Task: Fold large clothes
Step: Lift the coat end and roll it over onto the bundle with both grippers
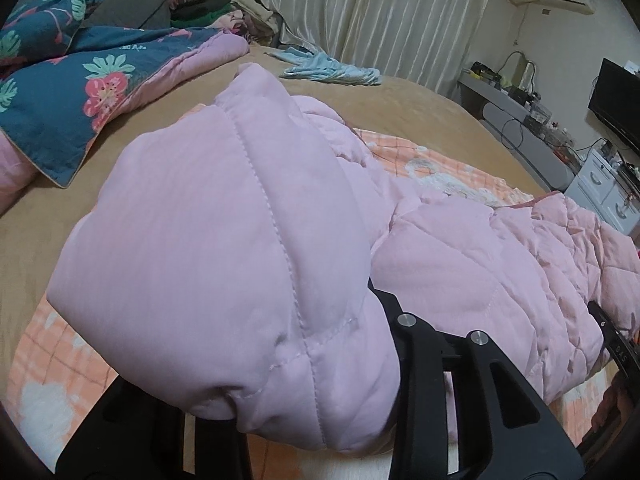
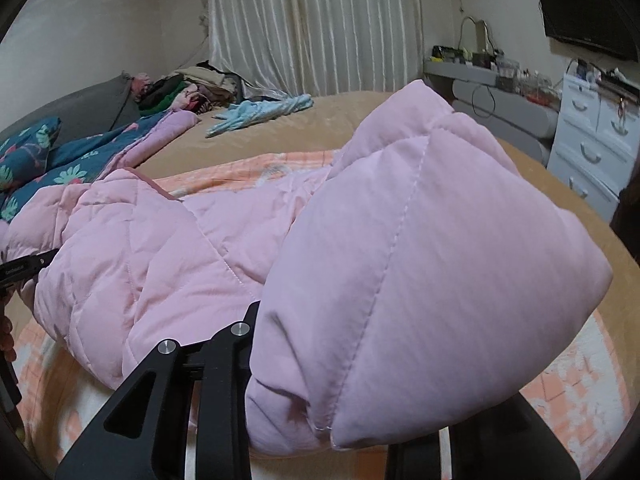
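Note:
A pink quilted padded jacket (image 1: 460, 248) lies across an orange checked blanket (image 1: 440, 168) on the bed. In the left wrist view, my left gripper (image 1: 280, 364) is shut on a puffy sleeve end of the jacket (image 1: 224, 216). The sleeve bulges up between the black fingers (image 1: 404, 344) and hides their tips. In the right wrist view, my right gripper (image 2: 360, 364) is shut on the other bulging sleeve end (image 2: 432, 248), lifted off the bed, with one finger (image 2: 236, 344) showing. The jacket's body (image 2: 152, 264) sags between the two grippers.
A blue floral quilt (image 1: 68, 92) is heaped at the left of the tan bed sheet (image 1: 400, 100). A light blue garment (image 1: 332, 70) and a pile of clothes (image 2: 188, 88) lie near the curtains. White drawers (image 2: 592, 144) and a cluttered desk (image 2: 480, 72) stand on the right.

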A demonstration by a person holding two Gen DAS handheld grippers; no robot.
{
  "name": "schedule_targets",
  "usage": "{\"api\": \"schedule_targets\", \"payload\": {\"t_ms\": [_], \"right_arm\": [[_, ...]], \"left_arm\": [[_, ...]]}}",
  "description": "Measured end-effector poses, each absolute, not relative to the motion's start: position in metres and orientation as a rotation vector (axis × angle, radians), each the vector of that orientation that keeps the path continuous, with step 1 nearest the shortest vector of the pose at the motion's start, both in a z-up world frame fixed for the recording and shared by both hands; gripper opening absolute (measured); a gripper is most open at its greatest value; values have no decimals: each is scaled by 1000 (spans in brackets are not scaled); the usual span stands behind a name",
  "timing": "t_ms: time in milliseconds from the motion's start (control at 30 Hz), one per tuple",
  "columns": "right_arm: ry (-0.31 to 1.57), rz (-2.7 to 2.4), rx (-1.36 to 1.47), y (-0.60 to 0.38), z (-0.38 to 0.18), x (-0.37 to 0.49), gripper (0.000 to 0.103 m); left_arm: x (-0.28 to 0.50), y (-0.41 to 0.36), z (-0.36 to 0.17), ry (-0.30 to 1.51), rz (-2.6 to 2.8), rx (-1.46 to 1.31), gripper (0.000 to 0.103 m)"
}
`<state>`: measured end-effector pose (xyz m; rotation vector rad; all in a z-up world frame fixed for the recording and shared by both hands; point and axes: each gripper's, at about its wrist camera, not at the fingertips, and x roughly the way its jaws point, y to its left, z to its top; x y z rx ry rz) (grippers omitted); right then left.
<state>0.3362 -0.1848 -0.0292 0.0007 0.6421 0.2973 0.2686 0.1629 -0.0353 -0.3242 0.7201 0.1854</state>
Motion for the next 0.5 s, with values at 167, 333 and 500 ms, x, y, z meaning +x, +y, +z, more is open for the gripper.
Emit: {"api": "schedule_targets", "payload": {"t_ms": [167,333,500], "right_arm": [[632,307,-12,-191,-23,315,27],[631,311,-21,-198,-18,295,27],[634,311,-27,-201,-16,275,27]], "left_arm": [[249,163,-30,724,174,-323,26],[228,159,-25,720,164,-320,26],[213,157,-22,720,154,-326,26]]}}
